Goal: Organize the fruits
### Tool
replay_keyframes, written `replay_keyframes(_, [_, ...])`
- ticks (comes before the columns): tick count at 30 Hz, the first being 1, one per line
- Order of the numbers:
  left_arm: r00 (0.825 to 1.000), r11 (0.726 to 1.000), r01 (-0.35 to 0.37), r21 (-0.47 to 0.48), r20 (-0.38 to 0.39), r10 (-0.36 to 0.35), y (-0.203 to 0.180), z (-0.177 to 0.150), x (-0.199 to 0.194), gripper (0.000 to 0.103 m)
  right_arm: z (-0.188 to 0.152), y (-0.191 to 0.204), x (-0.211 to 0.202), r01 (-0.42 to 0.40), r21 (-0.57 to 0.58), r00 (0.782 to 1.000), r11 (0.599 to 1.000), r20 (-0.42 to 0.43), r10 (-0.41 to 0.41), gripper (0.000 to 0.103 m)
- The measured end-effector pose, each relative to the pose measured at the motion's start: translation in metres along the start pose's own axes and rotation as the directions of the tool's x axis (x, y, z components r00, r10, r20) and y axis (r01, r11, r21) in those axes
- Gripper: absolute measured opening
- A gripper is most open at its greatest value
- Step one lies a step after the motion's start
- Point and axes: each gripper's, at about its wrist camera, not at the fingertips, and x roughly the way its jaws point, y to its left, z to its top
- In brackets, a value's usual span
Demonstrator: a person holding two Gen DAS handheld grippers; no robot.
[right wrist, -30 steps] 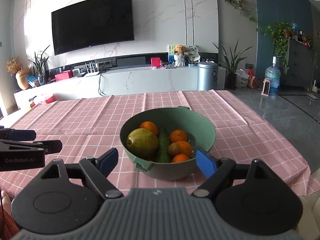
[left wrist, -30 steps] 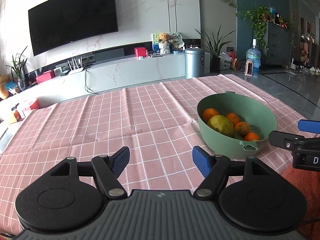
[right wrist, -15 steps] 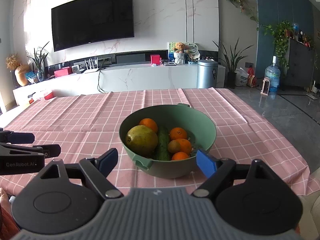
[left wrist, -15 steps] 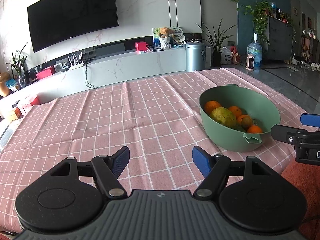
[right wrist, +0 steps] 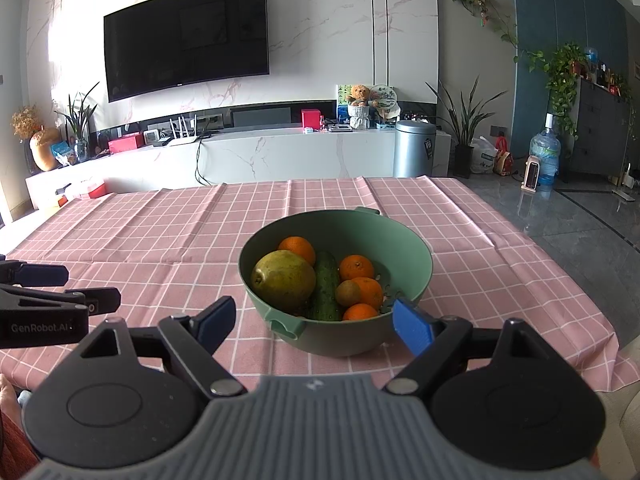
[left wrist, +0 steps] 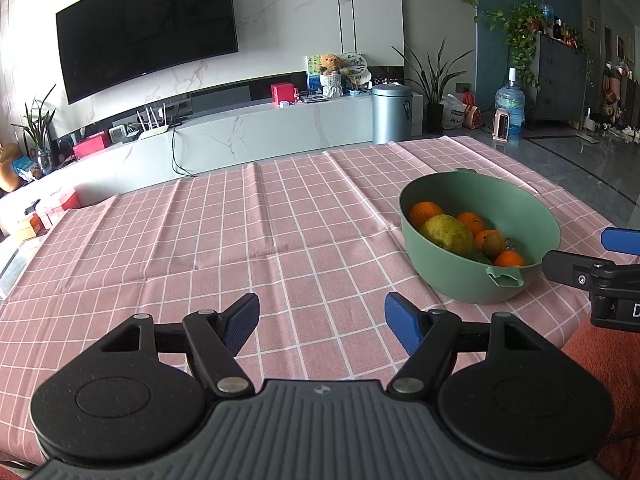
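- On the table, a pink checked cloth [right wrist: 168, 240] covers the top, and a green bowl [right wrist: 412, 252] sits on it, toward the right side.
- Inside the bowl there is a big yellow-green pear [right wrist: 283, 279], a dark green cucumber [right wrist: 325, 286], a small brown kiwi [right wrist: 347, 293] and four oranges [right wrist: 356, 268].
- The pear lies on the left of the bowl. The cucumber is just beside it, touching it. The kiwi sits right of the cucumber, up against an orange.
- The right gripper [right wrist: 312, 320] hangs low at the near edge of the table, right in front of the bowl. Its blue fingers [right wrist: 414, 326] are wide apart and hold nothing. The bowl sits between them in that view, a little farther off, and the fingers do not touch it.
- The left gripper [left wrist: 320, 322] is over bare cloth, to the left of the bowl. Its blue fingers [left wrist: 402, 324] are spread wide too, with nothing in them. The bowl [left wrist: 444, 276] is ahead of it and off to the right, near but not touching.
- The two grippers are side by side, each seen at the edge of the other's view.
- Far behind the table, a black TV [right wrist: 186, 36] hangs on a white wall, above a long white shelf [right wrist: 280, 148]. A grey bin [right wrist: 414, 148] stands on the floor at its right end.
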Motion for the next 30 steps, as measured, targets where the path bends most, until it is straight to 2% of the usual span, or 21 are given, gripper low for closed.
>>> replay_keyframes(30, [1.0, 1.0, -0.01, -0.01, -0.003, 0.01, 0.0028, 0.0, -0.0016, 0.084, 0.0, -0.0004, -0.0004, 0.0, -0.004, 1.0, 1.0, 0.001, 0.0, 0.082])
